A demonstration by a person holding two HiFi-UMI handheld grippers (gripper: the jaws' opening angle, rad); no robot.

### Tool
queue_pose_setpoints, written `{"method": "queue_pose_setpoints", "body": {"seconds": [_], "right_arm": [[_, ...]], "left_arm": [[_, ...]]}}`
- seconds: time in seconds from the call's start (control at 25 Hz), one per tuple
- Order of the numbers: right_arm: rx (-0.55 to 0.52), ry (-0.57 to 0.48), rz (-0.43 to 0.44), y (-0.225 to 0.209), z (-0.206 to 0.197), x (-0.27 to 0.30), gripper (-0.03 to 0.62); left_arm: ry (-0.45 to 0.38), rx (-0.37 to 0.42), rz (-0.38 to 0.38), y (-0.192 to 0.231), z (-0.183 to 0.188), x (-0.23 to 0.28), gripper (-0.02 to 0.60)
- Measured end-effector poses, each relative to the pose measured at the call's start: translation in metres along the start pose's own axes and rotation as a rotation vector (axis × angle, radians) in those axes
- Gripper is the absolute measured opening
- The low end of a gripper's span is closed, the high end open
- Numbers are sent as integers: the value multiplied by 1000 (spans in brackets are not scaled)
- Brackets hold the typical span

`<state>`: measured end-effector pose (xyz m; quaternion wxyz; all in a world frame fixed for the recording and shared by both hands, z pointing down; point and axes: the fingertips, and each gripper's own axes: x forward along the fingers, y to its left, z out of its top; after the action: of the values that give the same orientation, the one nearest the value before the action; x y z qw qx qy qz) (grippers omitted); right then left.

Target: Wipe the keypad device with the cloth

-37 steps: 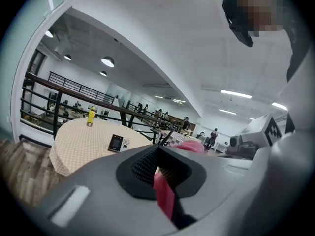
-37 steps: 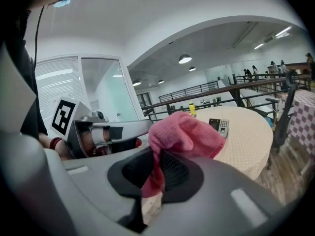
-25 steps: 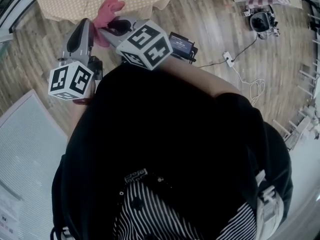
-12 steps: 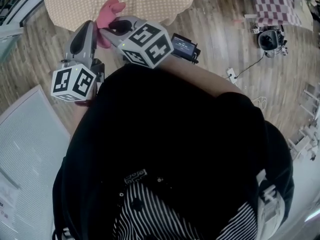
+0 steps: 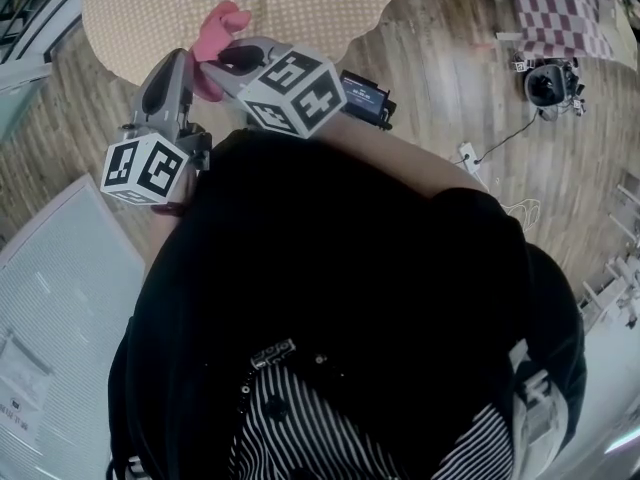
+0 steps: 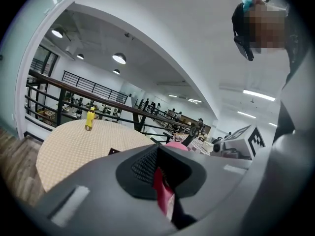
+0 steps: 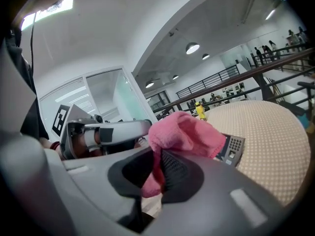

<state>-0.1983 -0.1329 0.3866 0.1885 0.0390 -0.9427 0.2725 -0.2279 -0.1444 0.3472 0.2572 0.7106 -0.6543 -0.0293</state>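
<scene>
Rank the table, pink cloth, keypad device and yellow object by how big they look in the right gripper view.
1. table
2. pink cloth, though being close to the camera makes it look bigger
3. keypad device
4. yellow object

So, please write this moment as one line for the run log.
left gripper: shut on cloth | right gripper: shut on cloth | keypad device: on table, apart from cloth | wipe: not started
</scene>
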Motion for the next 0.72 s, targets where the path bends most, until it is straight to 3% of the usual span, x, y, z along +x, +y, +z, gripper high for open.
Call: {"method": "queue_pose_setpoints", "body": {"seconds": [0.28,0.56,0.72], "right_arm": [[33,-5,6,-16,9,4,44],[75,-42,-127,-29,16,-8,44],[83,-118,-225,46,39,-55,44]], "left_arm": [[30,4,-16,1,9,25,6],[38,55,-178,-18,32,46,6],[36,99,-283,-69,68,-22,6]]}}
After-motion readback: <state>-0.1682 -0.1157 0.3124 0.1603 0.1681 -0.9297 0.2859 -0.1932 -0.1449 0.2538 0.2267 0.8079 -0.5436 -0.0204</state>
